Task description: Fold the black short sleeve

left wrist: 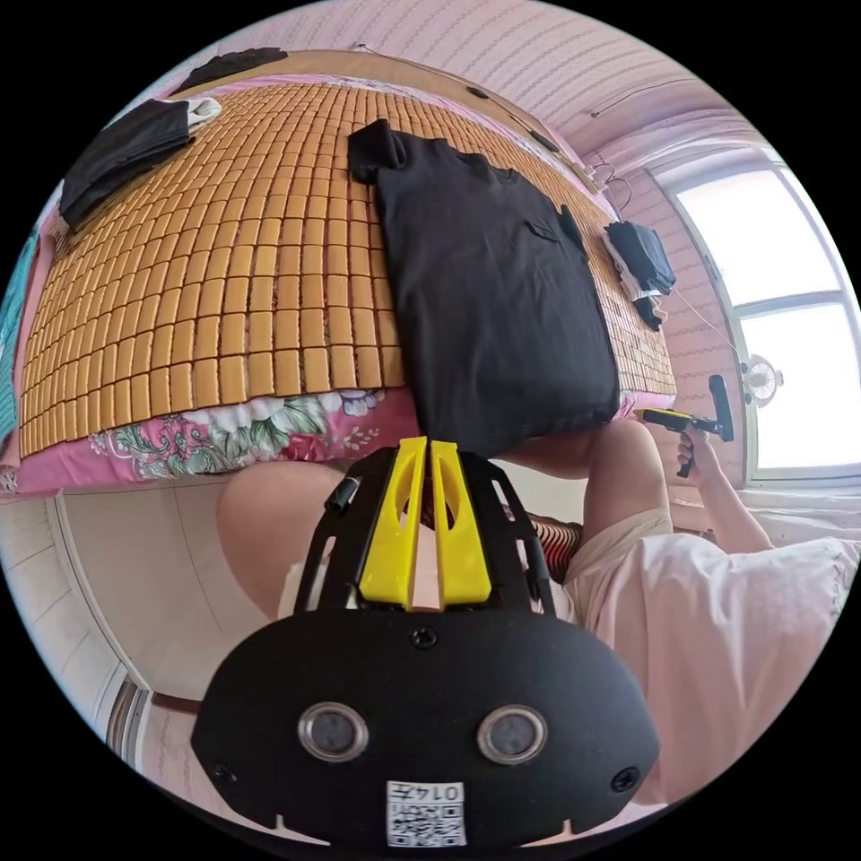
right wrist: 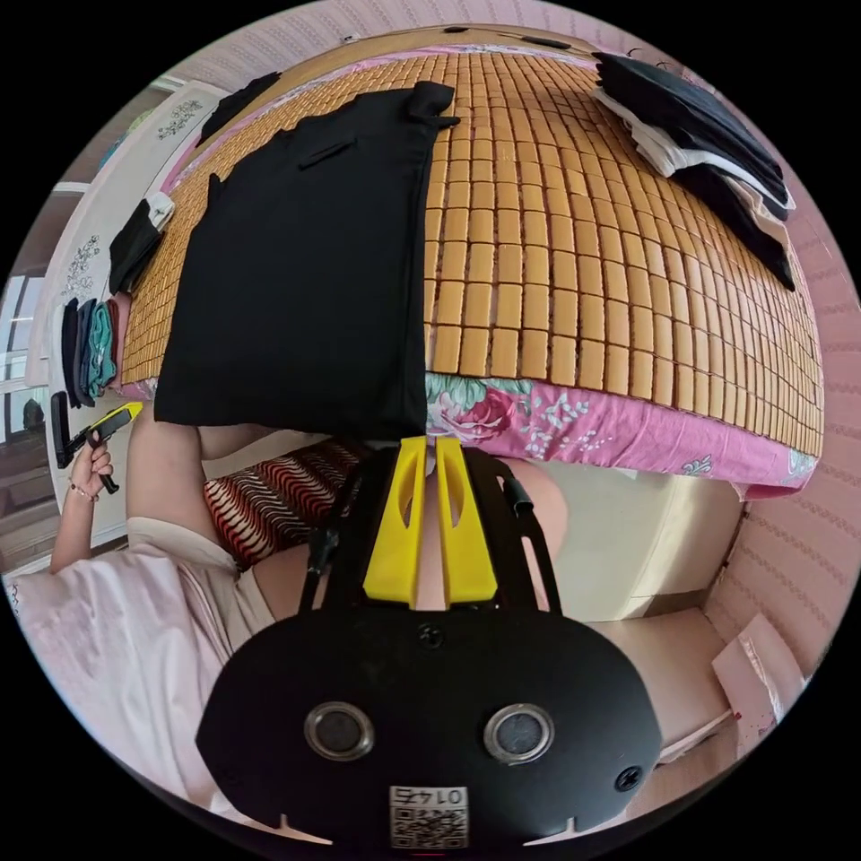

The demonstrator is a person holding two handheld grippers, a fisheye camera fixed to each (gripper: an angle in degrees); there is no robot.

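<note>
A black short-sleeve shirt lies flat, chest pocket up, on the bed's bamboo mat. Its hem hangs past the bed's near edge. My left gripper is shut, tips on the hem's left corner. My right gripper is shut on the hem's right corner. In the left gripper view the right gripper sits in a hand beside the hem's far corner. The right gripper view shows the left gripper likewise. One short sleeve sticks out at the far end.
Piles of folded dark clothes lie on the mat on both sides of the shirt. A pink floral sheet drapes the bed's edge. The person's legs are below my grippers. A bright window stands beyond.
</note>
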